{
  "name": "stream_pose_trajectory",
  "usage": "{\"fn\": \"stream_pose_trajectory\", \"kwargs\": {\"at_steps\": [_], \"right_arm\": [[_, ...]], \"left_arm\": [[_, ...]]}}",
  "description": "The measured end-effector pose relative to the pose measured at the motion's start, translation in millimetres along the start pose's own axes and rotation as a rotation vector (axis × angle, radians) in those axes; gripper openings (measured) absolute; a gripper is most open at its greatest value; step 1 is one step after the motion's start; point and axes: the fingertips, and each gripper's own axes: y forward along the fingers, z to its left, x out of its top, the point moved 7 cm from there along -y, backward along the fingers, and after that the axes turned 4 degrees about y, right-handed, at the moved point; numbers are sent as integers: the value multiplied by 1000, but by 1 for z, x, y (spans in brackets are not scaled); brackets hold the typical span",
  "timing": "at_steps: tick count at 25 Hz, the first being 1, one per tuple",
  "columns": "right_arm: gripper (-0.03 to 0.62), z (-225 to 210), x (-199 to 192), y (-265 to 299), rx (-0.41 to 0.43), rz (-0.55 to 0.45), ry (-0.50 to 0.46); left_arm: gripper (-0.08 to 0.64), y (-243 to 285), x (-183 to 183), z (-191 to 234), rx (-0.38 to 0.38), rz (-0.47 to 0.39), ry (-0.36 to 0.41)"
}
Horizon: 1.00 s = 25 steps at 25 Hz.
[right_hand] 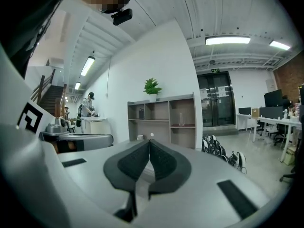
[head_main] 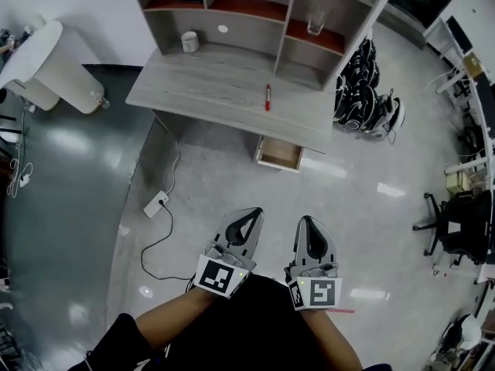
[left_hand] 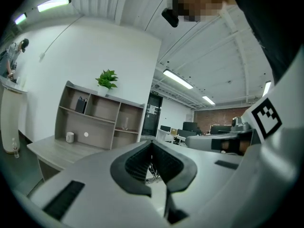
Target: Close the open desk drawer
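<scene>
Drawer [head_main: 280, 153] is seen open under the worktop's [head_main: 209, 83] near edge, below a red pen [head_main: 267, 97]; left tongs [head_main: 254, 212] and right tongs [head_main: 304, 221] are held closed, empty.

The head camera looks steeply down from high above the floor, with the desk [head_main: 224, 83] far off at the top of its picture and the left gripper [head_main: 255, 213] and right gripper [head_main: 304, 221] close below. Each gripper camera sits just behind its own jaws and faces level across the room. All three views share the shelf unit [left_hand: 97, 115] on the desk.
</scene>
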Motion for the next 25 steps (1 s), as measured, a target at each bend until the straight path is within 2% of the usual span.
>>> {"fn": "stream_pose_trajectory", "kwargs": {"at_steps": [2,6,9,13,19,25], "right_arm": [[17,-3,3,22,-12,-9,7],[18,-16,1,54,-105,-3,-9],[18,-23,-3,71,-166,16,35],[18,-23,-4,92,-168,19,30],[18,-41,-19,110,-195,46,47],[18,-75,-41,135,-152,71,66]], "left_arm": [[12,13,0,19,-7,9,-5],[12,38,-4,55,-39,35,-14],[12,53,-11,74,-78,49,-59],[12,70,-21,86,-101,64,-46],[12,86,-38,105,-14,104,-8],[12,112,-50,114,35,143,6]]}}
